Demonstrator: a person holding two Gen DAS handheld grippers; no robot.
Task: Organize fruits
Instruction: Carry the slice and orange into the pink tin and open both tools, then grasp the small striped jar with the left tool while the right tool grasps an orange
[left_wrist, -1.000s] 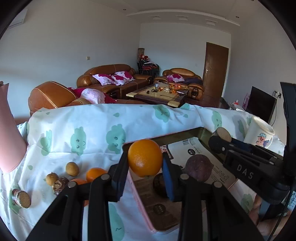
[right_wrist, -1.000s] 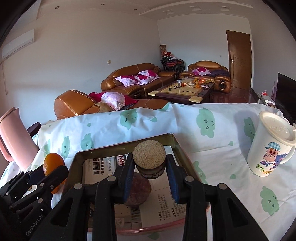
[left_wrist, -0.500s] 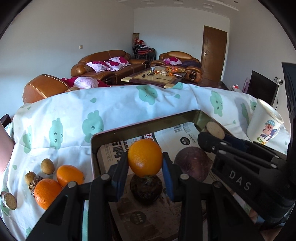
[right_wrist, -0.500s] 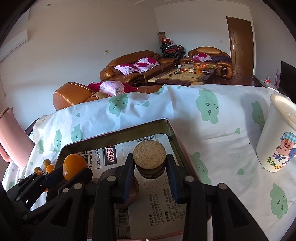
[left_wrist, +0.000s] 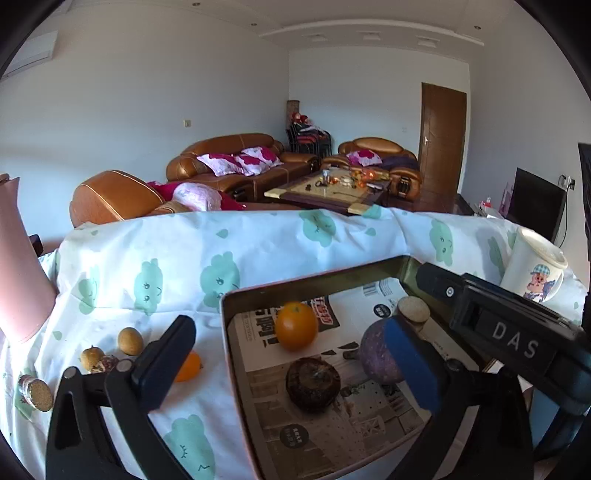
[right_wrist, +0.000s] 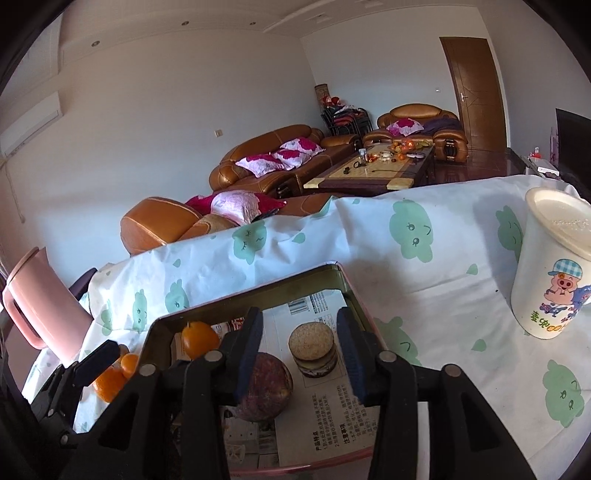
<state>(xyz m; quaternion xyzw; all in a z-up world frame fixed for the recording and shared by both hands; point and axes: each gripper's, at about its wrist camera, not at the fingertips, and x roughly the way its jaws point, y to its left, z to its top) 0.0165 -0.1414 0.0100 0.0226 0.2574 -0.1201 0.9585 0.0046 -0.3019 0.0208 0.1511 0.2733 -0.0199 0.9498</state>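
Note:
A metal tray lined with newspaper sits on the cloud-print cloth. In it lie an orange, a dark brown round fruit, a purple passion fruit and a cork-topped jar. My left gripper is open wide and empty above the tray's left rim. My right gripper is open and empty, with the jar standing between its fingers. The tray, orange and passion fruit also show in the right wrist view.
Left of the tray lie loose oranges, small brown fruits and a second cork-topped jar. A pink jug stands at far left. A white cartoon mug stands to the right. Sofas and a coffee table are behind.
Both grippers opened. The left one let the orange go into the tray; the right one released the cork-topped jar, which now stands in the tray. Both pulled back a little.

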